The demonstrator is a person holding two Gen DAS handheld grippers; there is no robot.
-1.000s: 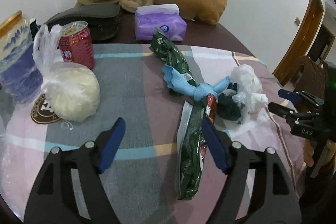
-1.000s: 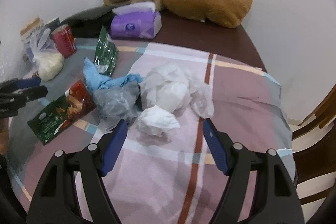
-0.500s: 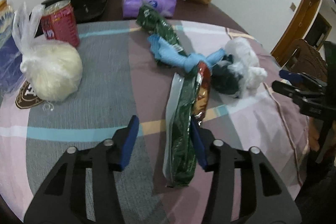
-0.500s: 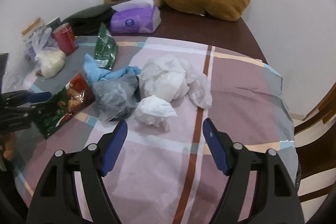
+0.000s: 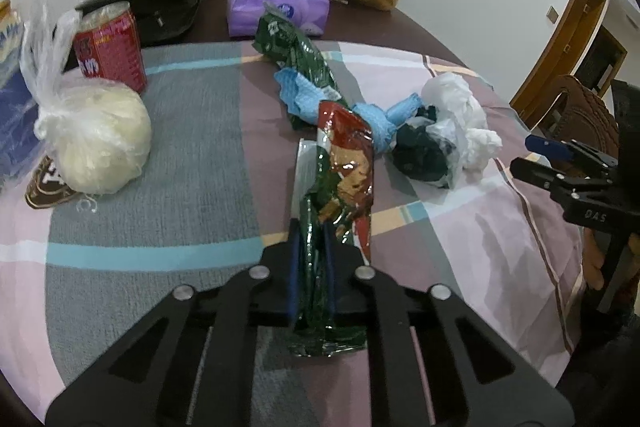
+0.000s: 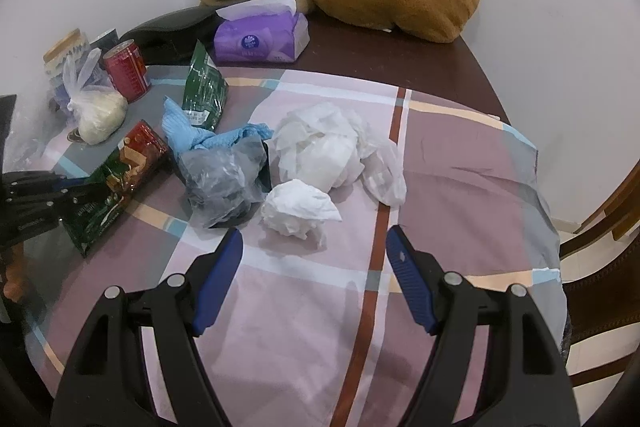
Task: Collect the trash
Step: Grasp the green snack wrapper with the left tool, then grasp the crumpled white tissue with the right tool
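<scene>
Wrapper (image 5: 344, 163): dark green and red, crinkled, glossy, lying lengthwise toward 12 o'clock.
Left gripper (image 5: 311, 259): your jaws have just closed, pinching the wrapper's near end.
Right gripper (image 6: 314, 251): spread, tilted down, tissue (image 6: 298, 207) at 12 o'clock.

Home dining room: clothed table (image 6: 460, 163), tissue box (image 6: 262, 41), wooden chair (image 5: 580, 119).

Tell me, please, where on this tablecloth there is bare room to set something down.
The widest bare patch lies right of the brown stripe, toward the tablecloth edge. Another lies between the bagged white ball and the snack wrapper. It is crowded mid-table: crumpled tissues, the grey bag and the blue cloth bunch together.
</scene>
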